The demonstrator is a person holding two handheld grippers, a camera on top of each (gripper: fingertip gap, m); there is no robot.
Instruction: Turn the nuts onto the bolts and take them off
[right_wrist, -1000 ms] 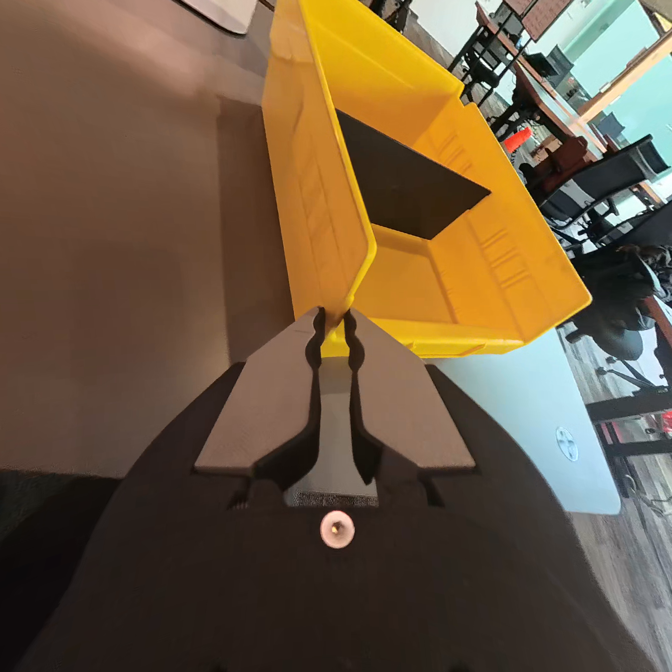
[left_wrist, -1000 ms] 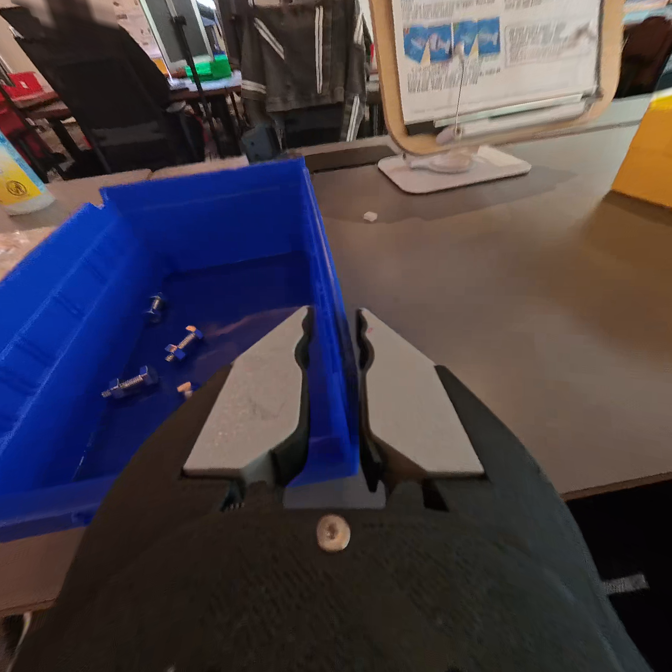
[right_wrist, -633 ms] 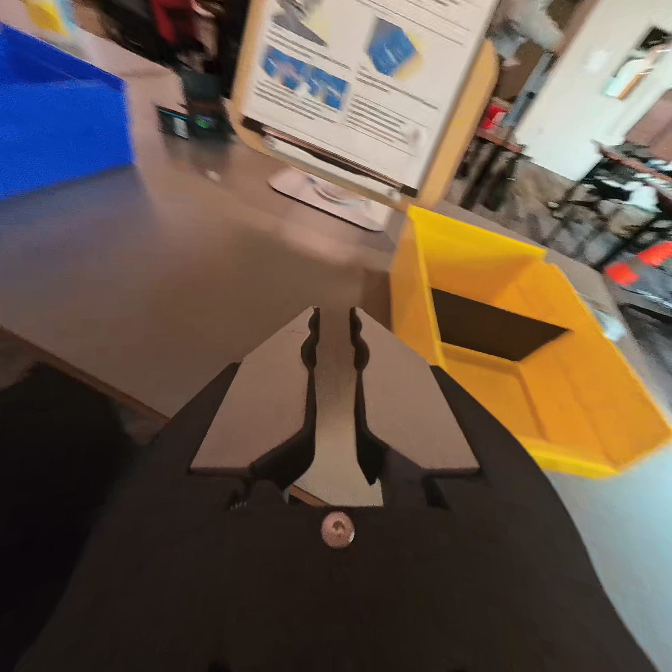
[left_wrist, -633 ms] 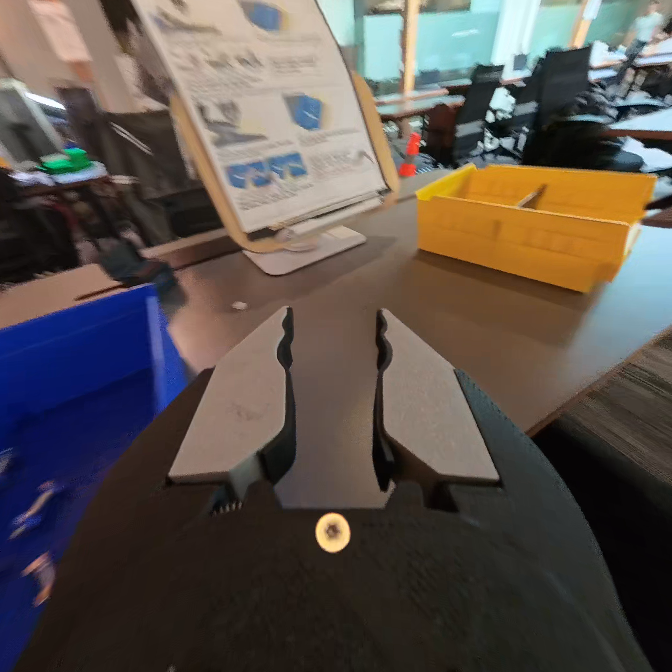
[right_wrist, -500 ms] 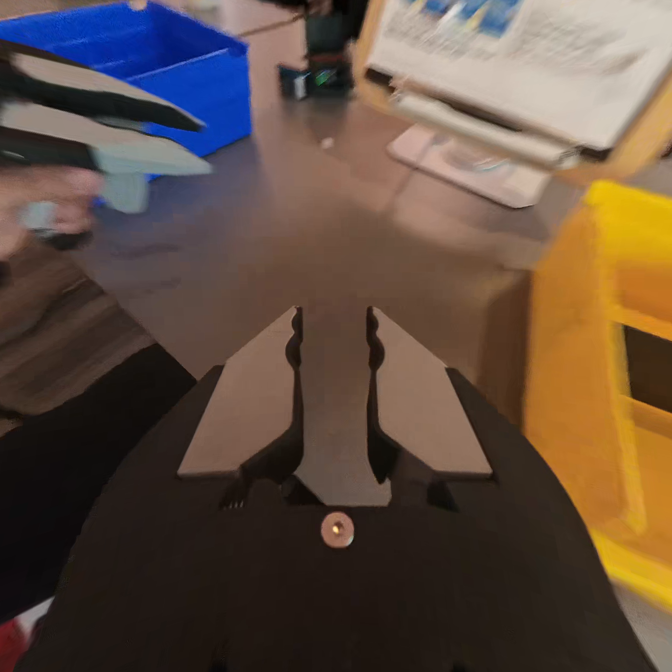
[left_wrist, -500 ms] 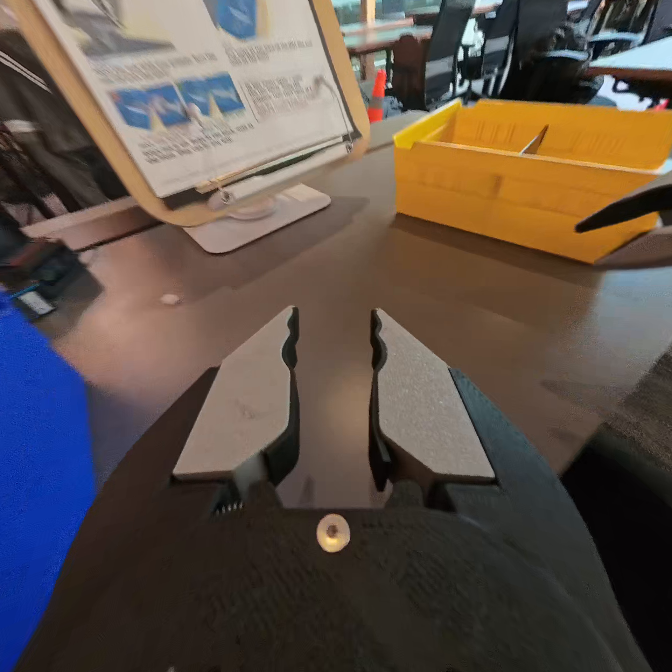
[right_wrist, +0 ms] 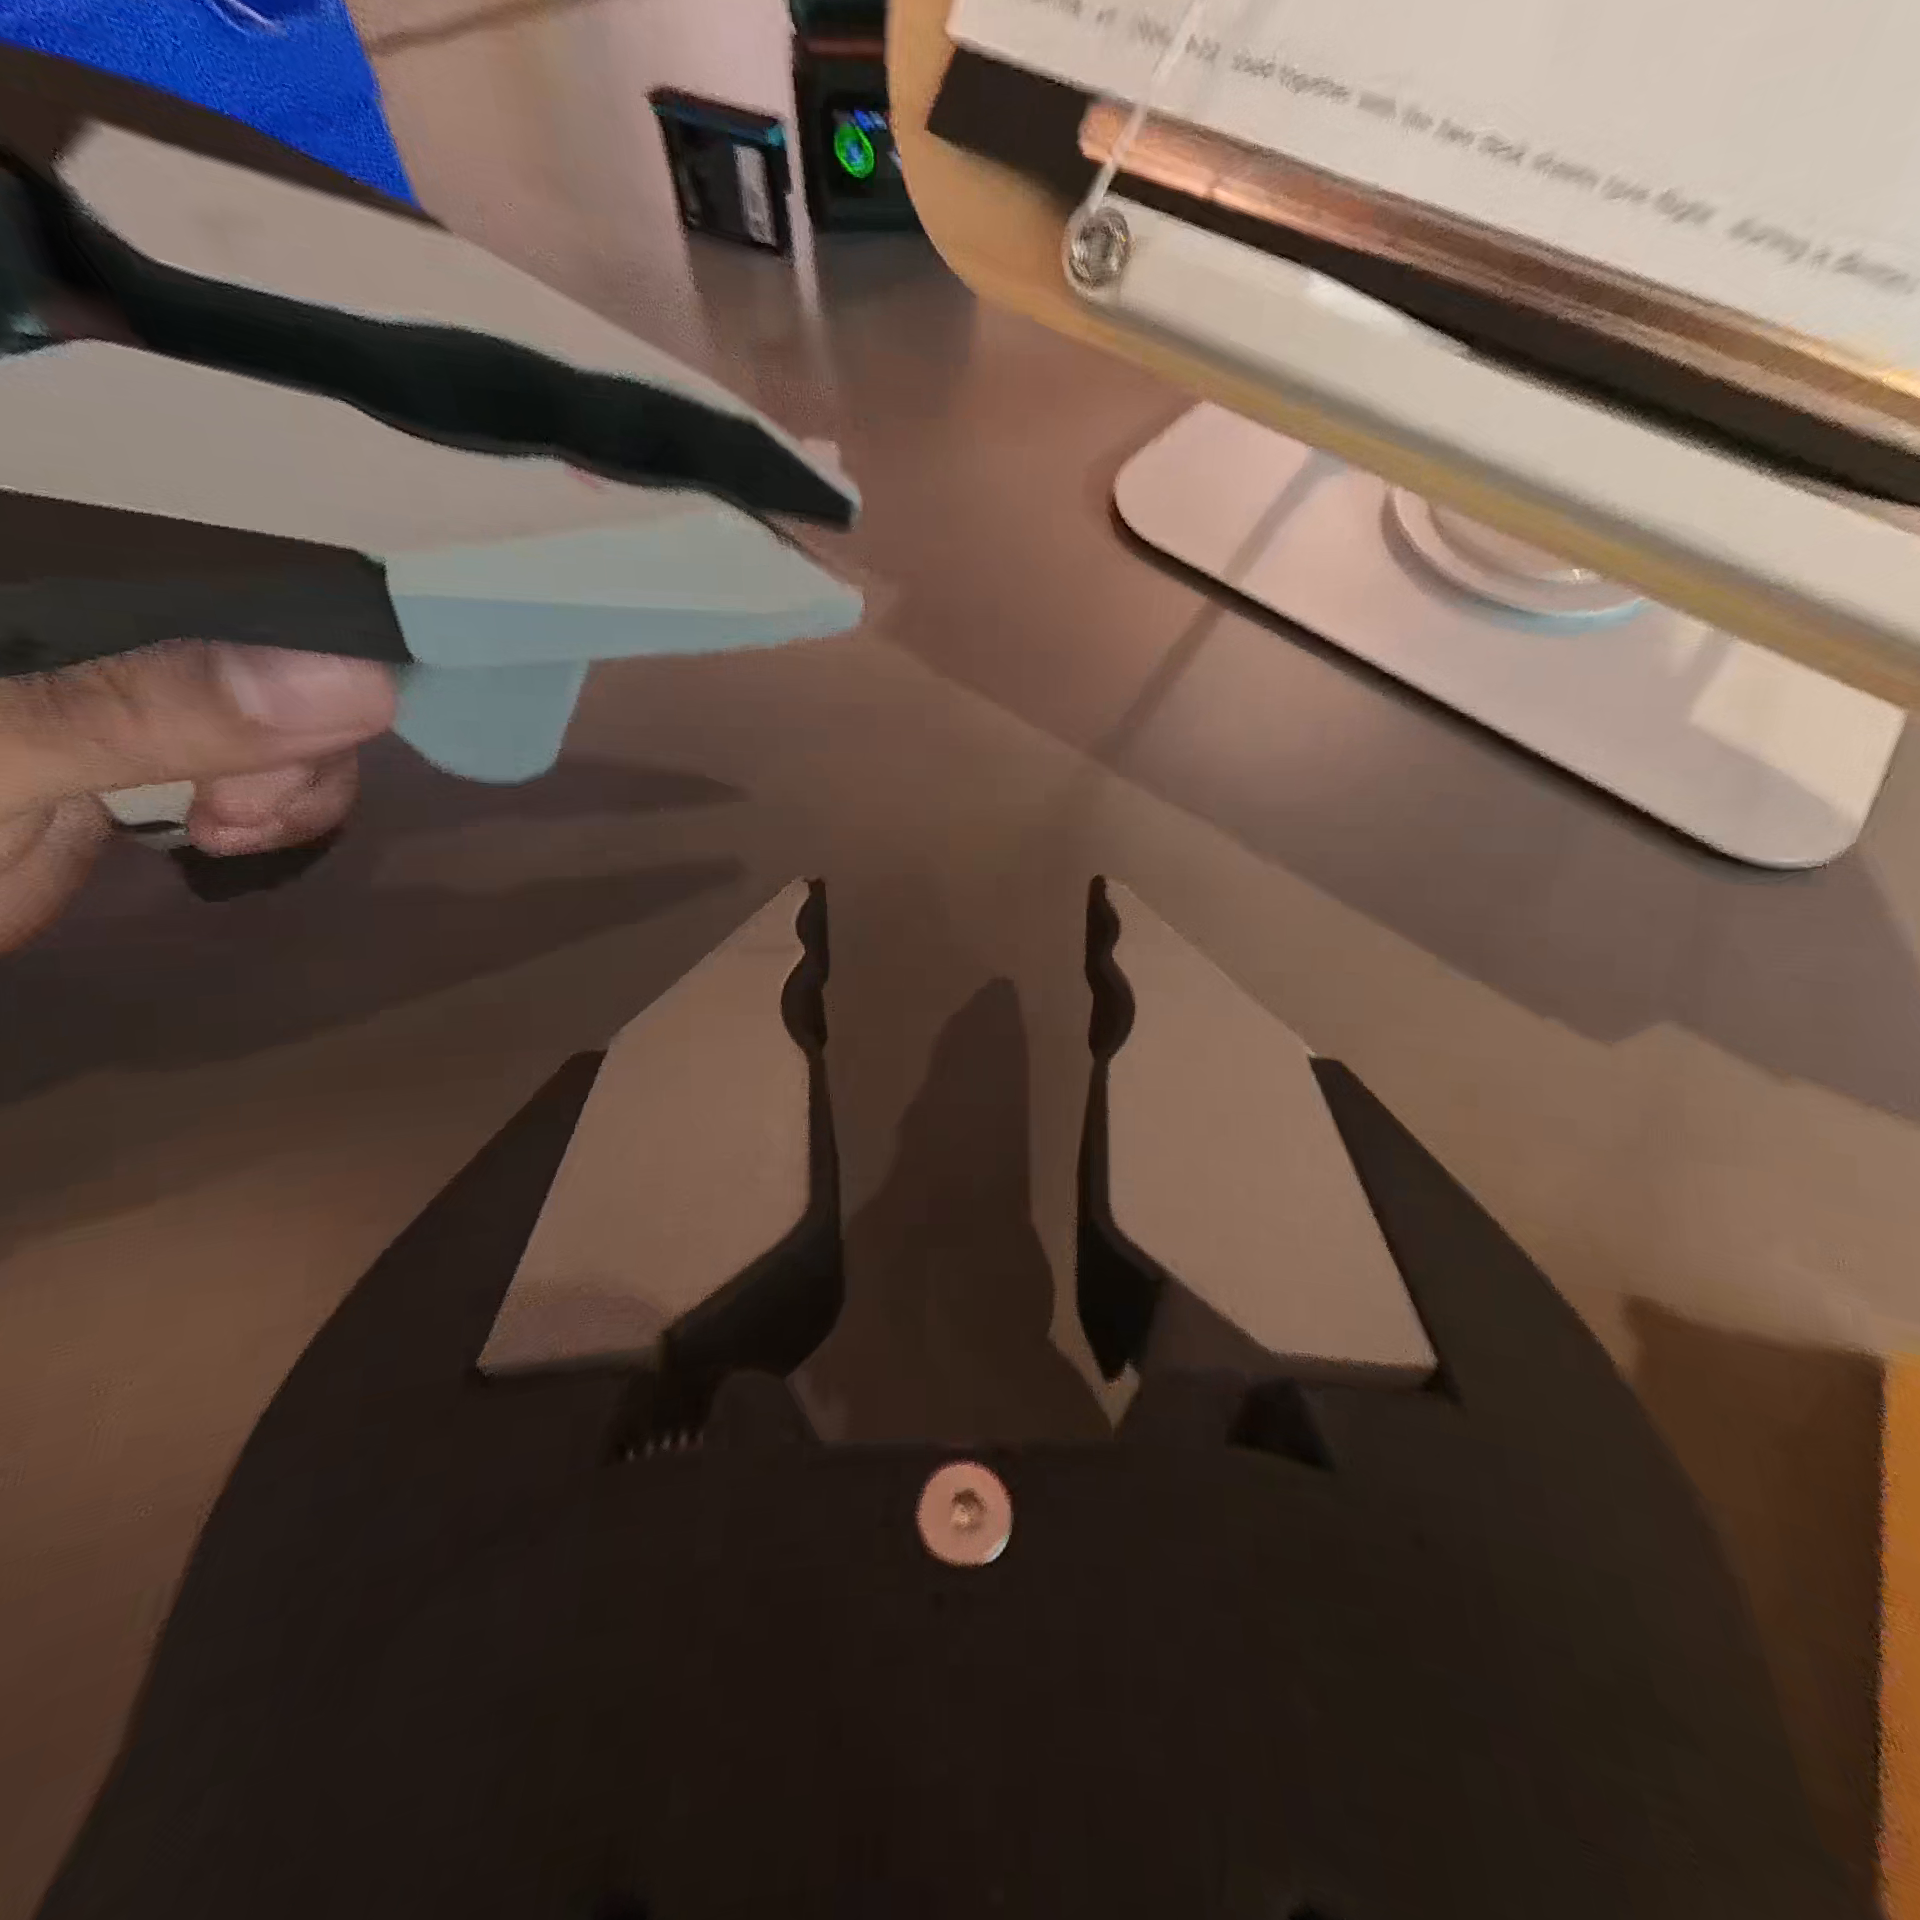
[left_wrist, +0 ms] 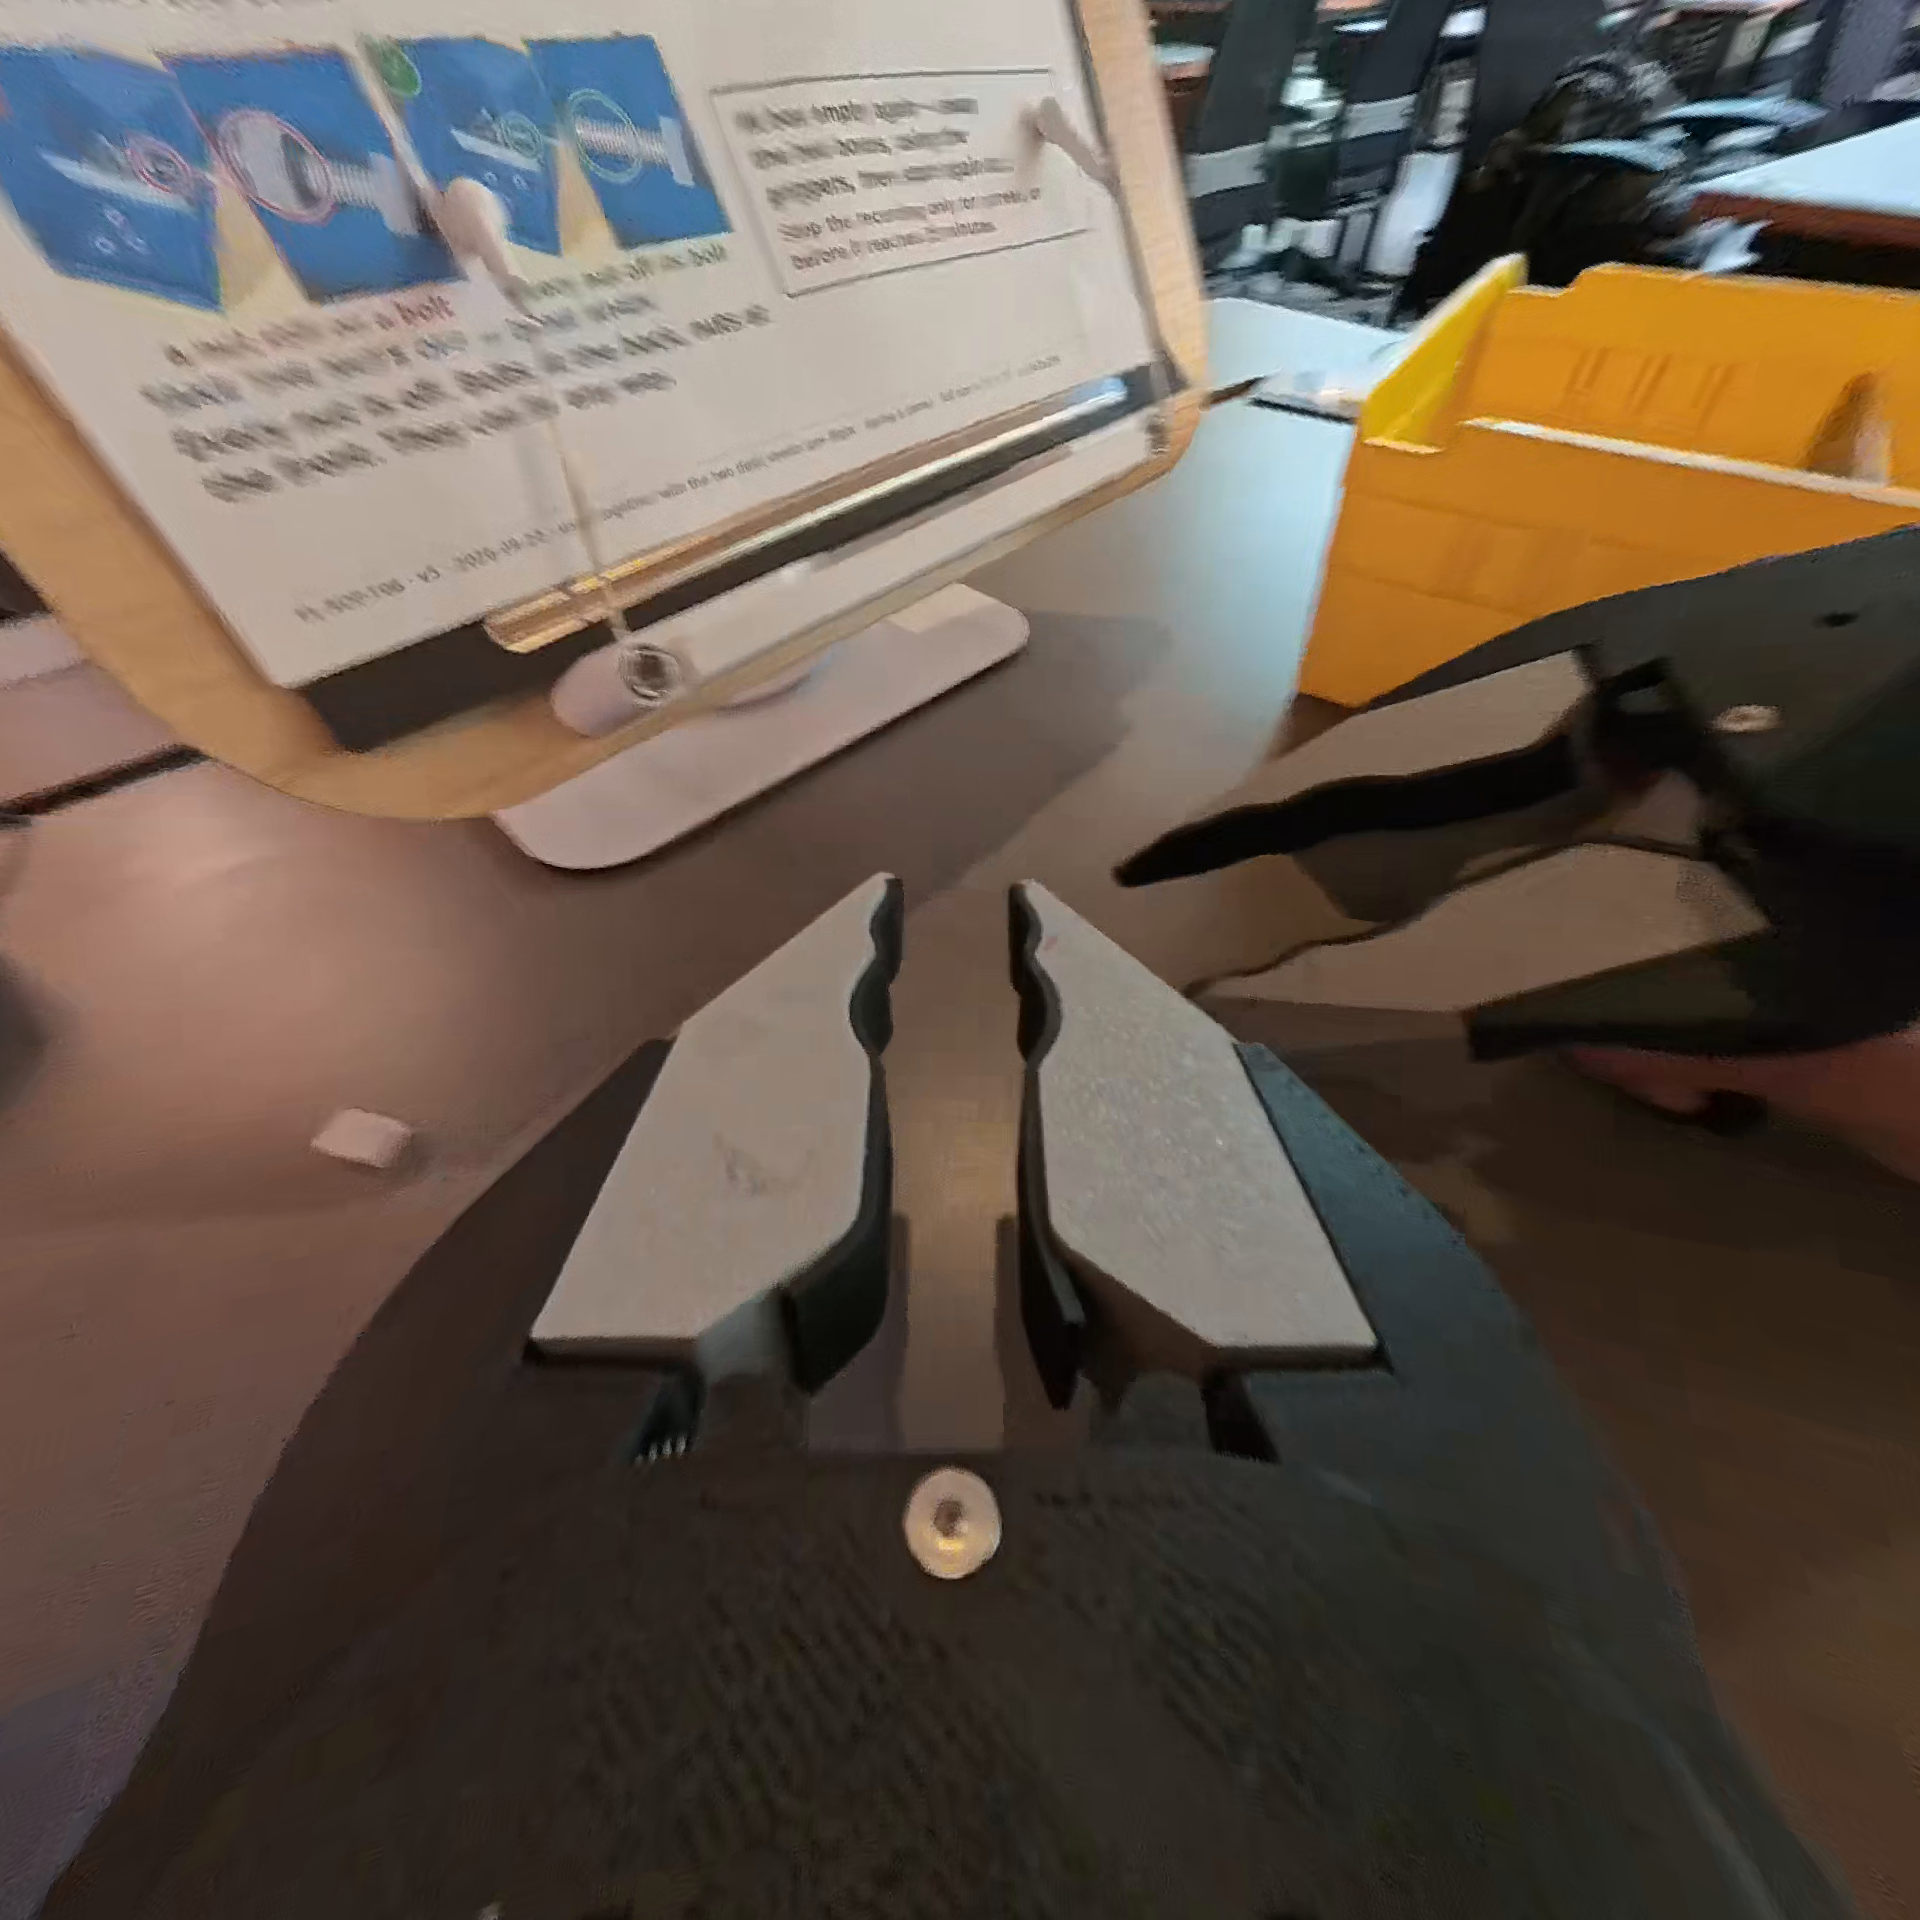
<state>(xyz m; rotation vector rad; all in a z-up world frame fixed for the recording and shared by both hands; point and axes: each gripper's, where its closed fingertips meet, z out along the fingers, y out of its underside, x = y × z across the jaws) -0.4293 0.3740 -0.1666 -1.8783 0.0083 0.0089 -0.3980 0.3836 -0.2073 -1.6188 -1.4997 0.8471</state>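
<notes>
No nuts or bolts show in either view now. My left gripper (left_wrist: 956, 904) is over the brown table, pointing at the document stand; its jaws stand a narrow gap apart and hold nothing. It also shows in the right wrist view (right_wrist: 857, 556), upper left, held by a hand (right_wrist: 156, 748). My right gripper (right_wrist: 951, 904) is open wider and empty, low over the table. It shows in the left wrist view (left_wrist: 1195, 883) close on the right, pointing left. The two grippers' tips are near each other.
A wooden document stand (left_wrist: 582, 416) on a white base (right_wrist: 1558, 707) is close ahead. A yellow bin (left_wrist: 1558, 540) is at the right, a blue bin's corner (right_wrist: 291, 83) at far left. There is a small black device (right_wrist: 852, 145) and a white scrap (left_wrist: 358, 1138).
One second ago the left gripper was on the blue bin's wall and the right on the yellow bin's wall. Both let go and swung to the table's middle. Left jaws narrowed, right jaws widened.
</notes>
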